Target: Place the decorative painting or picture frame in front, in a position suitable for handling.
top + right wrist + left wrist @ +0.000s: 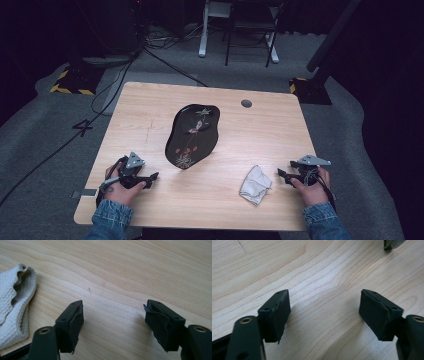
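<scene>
So far nothing looks started. The white cloth (255, 184) lies crumpled on the tabletop (260, 130) near its near edge, toward the right corner, and the right gripper (283, 174) rests just beside it, apart from it, pointing its way. In the right gripper view the cloth (13, 305) sits off to the left of the jaws, outside the gap; the jaws are spread wide with only bare wood between them. My reading is that the cloth is the next thing to be picked up, probably to wipe the tray, but that is a guess from how things lie.

The black lacquered tray (192, 135), painted with flowers and what may be a bird or insect, lies flat around the middle of the tabletop, its long axis running from near-left to far-right. It is the sole container here, and nothing is in it: its surface shows only its own painted pattern. I cannot tell whether it is dirty or clean.

The left gripper (150, 176) rests by the near-left corner, near the tray's near end but not touching it. In the left gripper view its jaws stand released, wide apart over bare wood, and a dark rim (393, 243) at the top right is most likely the tray's edge.

All of the work appears left to do.
</scene>
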Action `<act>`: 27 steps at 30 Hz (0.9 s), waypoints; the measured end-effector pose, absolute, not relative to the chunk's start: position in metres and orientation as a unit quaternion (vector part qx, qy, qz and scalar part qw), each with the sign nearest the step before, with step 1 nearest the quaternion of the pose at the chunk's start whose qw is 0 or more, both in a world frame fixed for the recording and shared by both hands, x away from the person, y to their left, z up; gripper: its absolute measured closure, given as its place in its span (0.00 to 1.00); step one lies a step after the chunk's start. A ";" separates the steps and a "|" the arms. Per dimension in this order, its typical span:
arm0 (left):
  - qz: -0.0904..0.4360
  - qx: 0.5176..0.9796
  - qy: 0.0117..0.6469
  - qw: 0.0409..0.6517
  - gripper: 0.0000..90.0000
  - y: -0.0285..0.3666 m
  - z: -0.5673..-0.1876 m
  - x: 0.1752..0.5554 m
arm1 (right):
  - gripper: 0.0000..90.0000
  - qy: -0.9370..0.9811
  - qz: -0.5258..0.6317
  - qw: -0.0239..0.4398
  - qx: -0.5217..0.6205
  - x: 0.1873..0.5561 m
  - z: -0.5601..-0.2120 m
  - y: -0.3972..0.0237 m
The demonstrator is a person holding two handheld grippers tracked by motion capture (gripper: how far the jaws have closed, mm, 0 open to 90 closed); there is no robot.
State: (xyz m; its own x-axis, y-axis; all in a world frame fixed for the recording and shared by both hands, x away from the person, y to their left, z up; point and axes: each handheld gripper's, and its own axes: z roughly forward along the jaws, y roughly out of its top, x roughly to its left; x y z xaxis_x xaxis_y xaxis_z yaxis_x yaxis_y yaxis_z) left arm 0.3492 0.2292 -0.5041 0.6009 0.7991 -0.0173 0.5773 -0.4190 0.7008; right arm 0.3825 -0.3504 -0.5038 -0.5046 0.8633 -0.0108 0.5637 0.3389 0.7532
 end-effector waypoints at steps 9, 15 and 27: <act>0.162 0.825 0.421 0.340 0.22 0.228 -0.504 0.349 | 0.34 0.788 0.355 0.212 0.456 0.383 -0.504 -0.348; 0.163 0.821 0.429 0.341 0.31 0.228 -0.503 0.350 | 0.42 0.803 0.353 0.198 0.438 0.373 -0.494 -0.336; 0.140 0.811 0.438 0.363 0.38 0.217 -0.487 0.346 | 0.49 0.862 0.371 0.133 0.318 0.346 -0.471 -0.258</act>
State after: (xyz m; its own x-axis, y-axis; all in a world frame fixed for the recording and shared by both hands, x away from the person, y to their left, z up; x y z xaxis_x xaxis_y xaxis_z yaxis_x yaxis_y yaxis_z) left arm 0.3457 0.2172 -0.4869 0.5777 0.8113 -0.0900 0.6073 -0.3535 0.7115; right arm 0.3462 -0.2582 -0.4708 -0.7621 0.6474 0.0065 0.4494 0.5217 0.7251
